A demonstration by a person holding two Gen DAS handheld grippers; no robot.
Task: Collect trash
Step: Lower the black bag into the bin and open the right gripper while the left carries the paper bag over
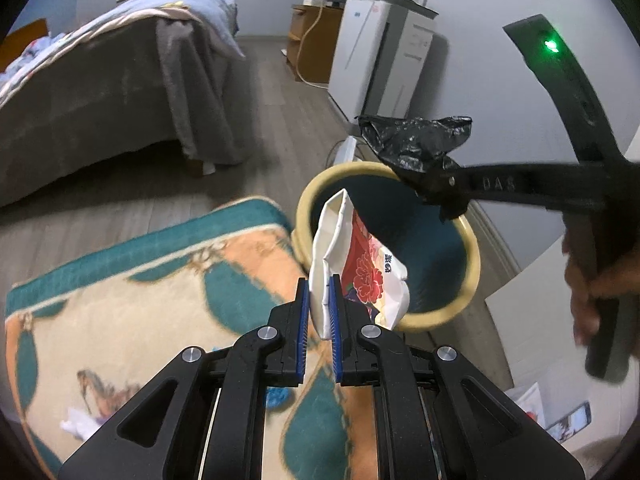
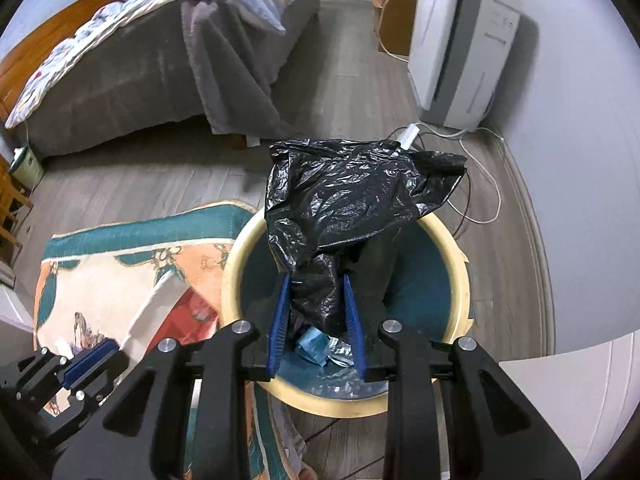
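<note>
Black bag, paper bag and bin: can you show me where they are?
Black bag (image 2: 352, 208), right wrist view, crinkled middle.
Paper bag (image 1: 366, 276), left wrist view, red flower print.
Bin (image 2: 460, 288), right wrist view, yellow rim.

A grey-draped bed (image 2: 132, 76) stands on grey plank floor (image 2: 340, 92), a white appliance (image 2: 460, 48) against the pale wall (image 2: 580, 160).
</note>
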